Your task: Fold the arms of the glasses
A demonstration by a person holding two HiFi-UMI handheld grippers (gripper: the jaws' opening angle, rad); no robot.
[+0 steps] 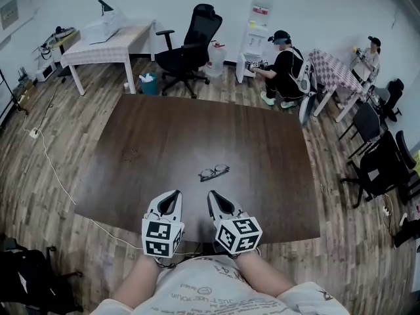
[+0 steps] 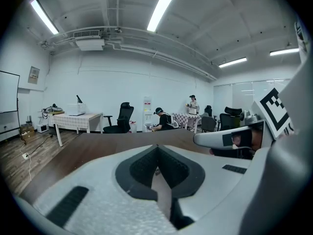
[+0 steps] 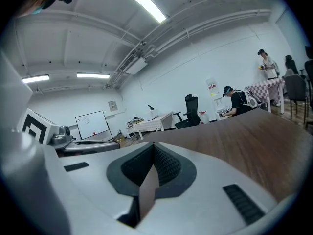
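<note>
The left claw (image 2: 157,151) fills the lower frame, its dark ribbed pads pressed together at the tips with nothing between them. Beyond lies the brown wooden surface (image 2: 93,148). The right claw (image 2: 200,140) reaches in from the right. Far off stand a black office chair (image 2: 122,119), a water dispenser (image 2: 147,112) and a crouching person (image 2: 162,120).

Glasses (image 1: 214,171) lay on the table (image 1: 144,149) near its middle, at 12 o'clock from the right gripper (image 1: 213,197), left gripper (image 1: 174,195) just beside that at 9 o'clock, office chair (image 1: 190,48) stood beyond the table at 12 o'clock, crouching person (image 1: 282,67) at 1 o'clock.
</note>
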